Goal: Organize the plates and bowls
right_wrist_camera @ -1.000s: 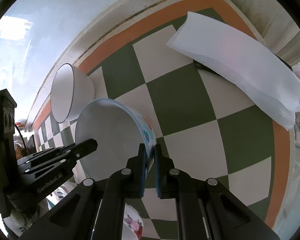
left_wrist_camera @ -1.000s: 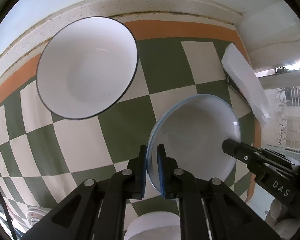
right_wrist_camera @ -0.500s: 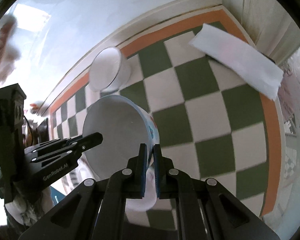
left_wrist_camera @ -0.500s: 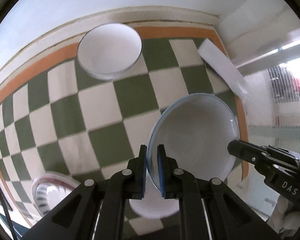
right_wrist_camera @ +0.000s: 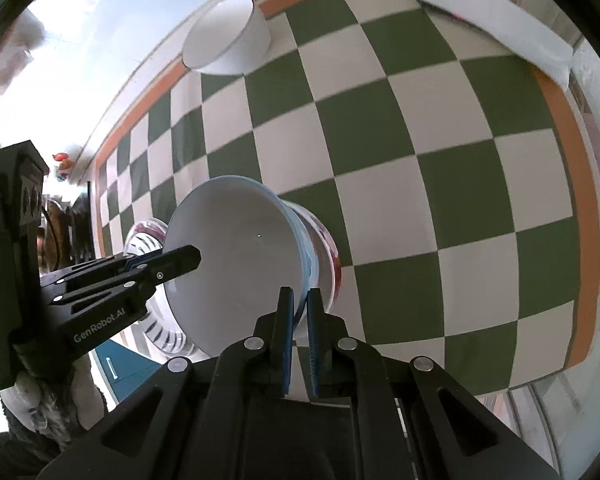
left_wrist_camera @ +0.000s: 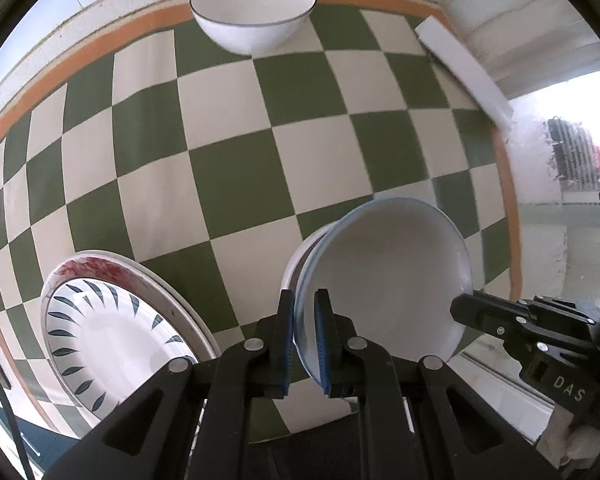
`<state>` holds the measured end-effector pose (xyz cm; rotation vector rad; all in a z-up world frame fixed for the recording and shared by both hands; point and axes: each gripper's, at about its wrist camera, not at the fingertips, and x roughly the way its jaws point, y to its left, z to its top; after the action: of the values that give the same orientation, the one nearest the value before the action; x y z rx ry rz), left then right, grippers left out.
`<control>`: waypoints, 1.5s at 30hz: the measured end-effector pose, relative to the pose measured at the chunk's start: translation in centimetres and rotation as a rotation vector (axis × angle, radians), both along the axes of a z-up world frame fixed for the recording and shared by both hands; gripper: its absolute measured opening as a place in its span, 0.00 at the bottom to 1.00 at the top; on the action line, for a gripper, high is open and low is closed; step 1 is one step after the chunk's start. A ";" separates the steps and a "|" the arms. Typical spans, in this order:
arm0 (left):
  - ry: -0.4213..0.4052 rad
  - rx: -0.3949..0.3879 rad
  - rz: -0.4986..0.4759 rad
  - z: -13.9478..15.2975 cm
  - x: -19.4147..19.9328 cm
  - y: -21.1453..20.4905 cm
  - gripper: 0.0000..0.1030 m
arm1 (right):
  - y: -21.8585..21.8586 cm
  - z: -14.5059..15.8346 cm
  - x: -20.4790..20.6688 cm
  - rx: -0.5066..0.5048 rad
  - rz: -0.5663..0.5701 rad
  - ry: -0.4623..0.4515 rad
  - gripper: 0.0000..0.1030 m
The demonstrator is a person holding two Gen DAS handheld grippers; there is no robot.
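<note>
Left wrist view: the left gripper (left_wrist_camera: 304, 336) clamps the rim of the blue-rimmed bowl (left_wrist_camera: 384, 284) at lower centre, apparently nesting it into another bowl; next comes a level lowering and release. Stacked plates (left_wrist_camera: 112, 328) sit lower left (patterned ones).

Right wrist view: the right gripper (right_wrist_camera: 299, 322) pinches the opposite rim over the checkered cloth (right_wrist_camera: 420, 152); a white bowl (right_wrist_camera: 228, 36) stands upper left by the wall.

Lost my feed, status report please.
Left gripper and right gripper both shut on blue-rimmed white bowl. Another bowl directly beneath. Patterned plates alongside; nothing blocking.

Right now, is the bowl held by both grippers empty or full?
Empty: the blue-rimmed bowl shows a bare white inside in both wrist views.
</note>
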<state>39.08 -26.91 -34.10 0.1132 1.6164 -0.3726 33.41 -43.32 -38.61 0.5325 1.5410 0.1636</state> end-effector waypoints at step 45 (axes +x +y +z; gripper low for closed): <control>-0.002 -0.085 0.377 -3.0 22.6 4.7 0.27 | 0.9 -3.6 27.5 -0.008 -0.011 -0.085 0.44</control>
<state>61.73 -22.17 -37.08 -0.2538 1.5772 -0.1482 60.96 -42.39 -42.18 0.5216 1.4550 0.1691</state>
